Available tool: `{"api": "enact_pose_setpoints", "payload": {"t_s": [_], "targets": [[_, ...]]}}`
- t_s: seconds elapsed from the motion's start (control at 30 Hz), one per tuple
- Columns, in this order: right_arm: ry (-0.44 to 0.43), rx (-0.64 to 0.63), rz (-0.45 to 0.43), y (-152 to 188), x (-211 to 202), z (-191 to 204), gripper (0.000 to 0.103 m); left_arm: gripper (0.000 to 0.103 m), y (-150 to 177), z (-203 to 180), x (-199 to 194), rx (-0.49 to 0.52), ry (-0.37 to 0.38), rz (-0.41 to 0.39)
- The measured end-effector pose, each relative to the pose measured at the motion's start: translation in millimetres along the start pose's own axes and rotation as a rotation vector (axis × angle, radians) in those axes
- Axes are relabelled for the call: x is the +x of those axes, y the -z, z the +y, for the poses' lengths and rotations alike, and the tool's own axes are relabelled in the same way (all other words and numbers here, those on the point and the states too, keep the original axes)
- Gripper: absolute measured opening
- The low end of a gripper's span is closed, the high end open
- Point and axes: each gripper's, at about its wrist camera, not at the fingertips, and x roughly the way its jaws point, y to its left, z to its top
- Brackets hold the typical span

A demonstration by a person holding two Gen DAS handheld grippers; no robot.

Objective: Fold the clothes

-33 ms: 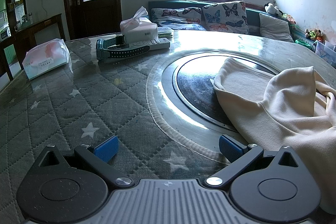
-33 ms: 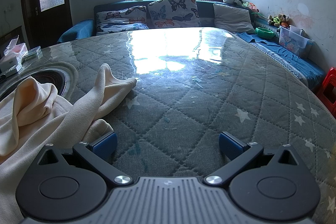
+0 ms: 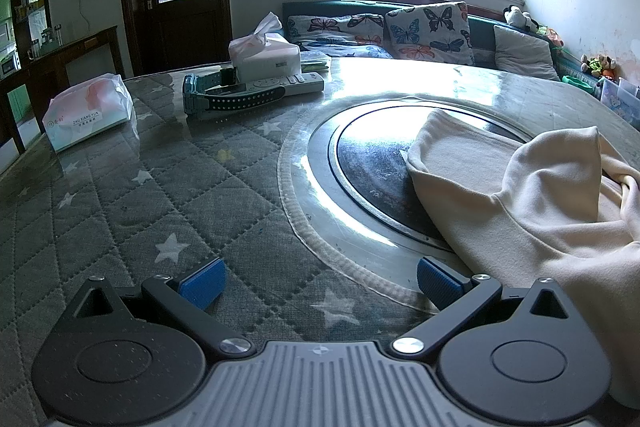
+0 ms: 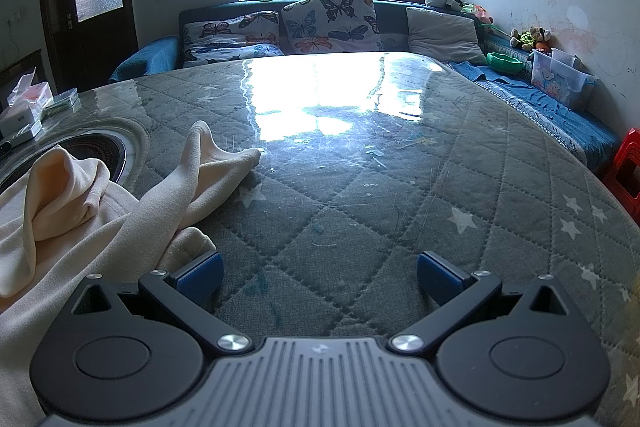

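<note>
Toward the tabletop's [image 3: 120, 211] far left edge sit a tissue box [image 3: 266, 57], remote [image 3: 280, 85] and tissue pack [image 3: 88, 117], while the cream garment [image 3: 520, 203] lies crumpled over the round inset's [image 3: 360, 163] right side, one sleeve [image 4: 216, 163] stretching toward the far edge, between the low, level left gripper [image 3: 320, 281] and right gripper [image 4: 320, 277], both spread wide and empty

soft matt cream cloth garment [image 3: 520, 211], glossy clear cover over quilted table [image 4: 360, 187]

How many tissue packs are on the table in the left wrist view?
2. One soft pack lies near the table's left edge; one tissue box with a tissue sticking up stands further back, behind the remote. Others could be hidden outside this view.
</note>
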Motion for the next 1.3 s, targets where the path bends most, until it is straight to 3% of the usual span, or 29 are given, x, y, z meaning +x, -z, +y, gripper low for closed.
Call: {"api": "enact_pose_setpoints", "payload": {"t_s": [0.97,1.3], "targets": [[0.0,-0.002,0.003,0.5,0.1,-2.8,0.103,0.103,-1.0,0.1,1.2,0.004,-0.003,0.003],[0.001,-0.004,0.003,0.4,-1.1,-1.8,0.103,0.103,-1.7,-5.0,-7.7,-0.022,-0.015,0.037]]}}
